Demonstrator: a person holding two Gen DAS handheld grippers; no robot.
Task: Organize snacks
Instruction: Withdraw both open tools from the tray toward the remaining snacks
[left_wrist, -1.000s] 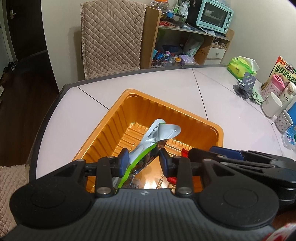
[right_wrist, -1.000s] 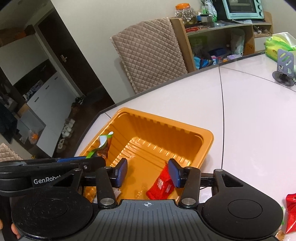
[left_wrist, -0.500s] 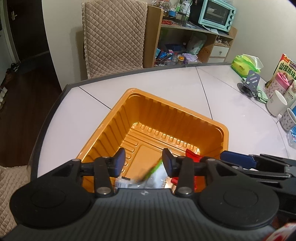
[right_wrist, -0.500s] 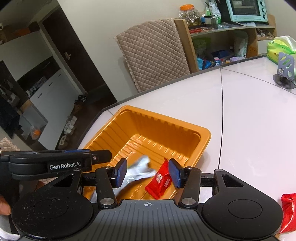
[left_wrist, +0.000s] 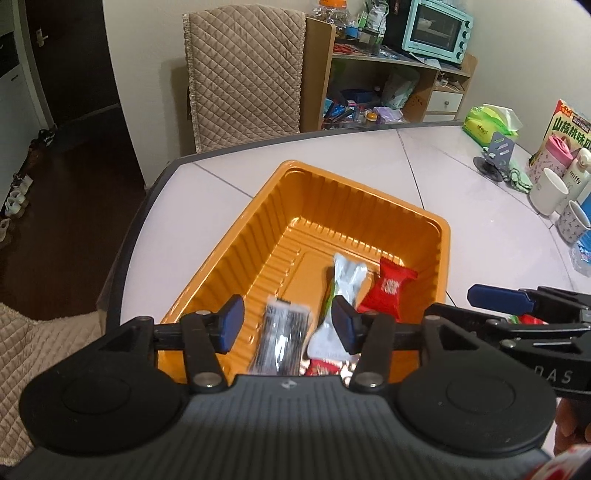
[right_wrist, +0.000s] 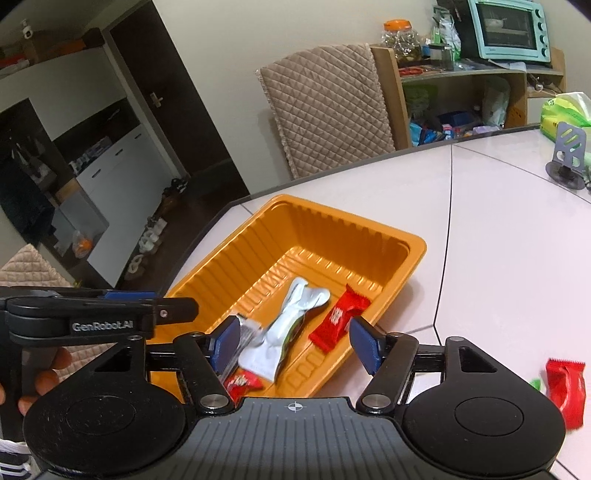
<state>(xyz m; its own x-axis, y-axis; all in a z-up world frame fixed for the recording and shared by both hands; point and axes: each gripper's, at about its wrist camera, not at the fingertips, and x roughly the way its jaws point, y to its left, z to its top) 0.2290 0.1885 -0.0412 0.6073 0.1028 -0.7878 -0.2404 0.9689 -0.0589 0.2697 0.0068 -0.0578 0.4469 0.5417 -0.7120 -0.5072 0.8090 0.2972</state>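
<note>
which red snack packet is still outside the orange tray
The red packet on the white table, right of the right gripper; the others lie in the orange tray.

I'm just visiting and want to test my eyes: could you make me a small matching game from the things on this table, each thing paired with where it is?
Things:
1. silver packet
2. loose red packet
3. white mug
4. toaster oven

Places:
A. on the wooden shelf
B. in the orange tray
C. on the bare table near the right gripper
D. far table edge, beside a pink bottle

Pairs: 1-B, 2-C, 3-D, 4-A
</note>
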